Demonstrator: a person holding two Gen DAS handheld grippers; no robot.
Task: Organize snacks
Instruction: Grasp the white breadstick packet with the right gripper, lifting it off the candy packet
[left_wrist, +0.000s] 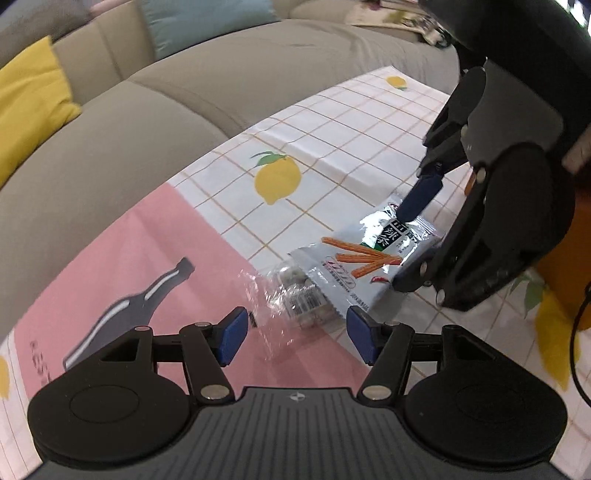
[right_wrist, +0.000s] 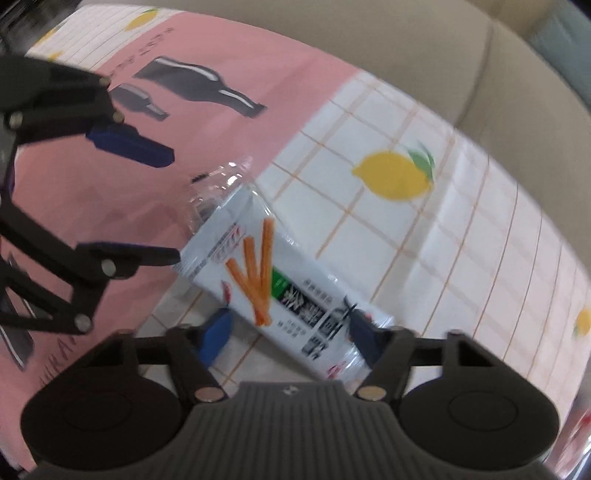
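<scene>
a lemon-print tablecloth beside a grey sofa; both grippers wide, gripping nothing.

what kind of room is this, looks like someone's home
Most likely a living room: a grey-beige sofa with a yellow cushion stands right behind a low table covered by a lemon-print tablecloth, where a snack packet lies.

My two grippers over snack packets on a lemon-print tablecloth.
My left gripper straddles a clear packet; my right gripper straddles the silver snack-stick packet.
</scene>
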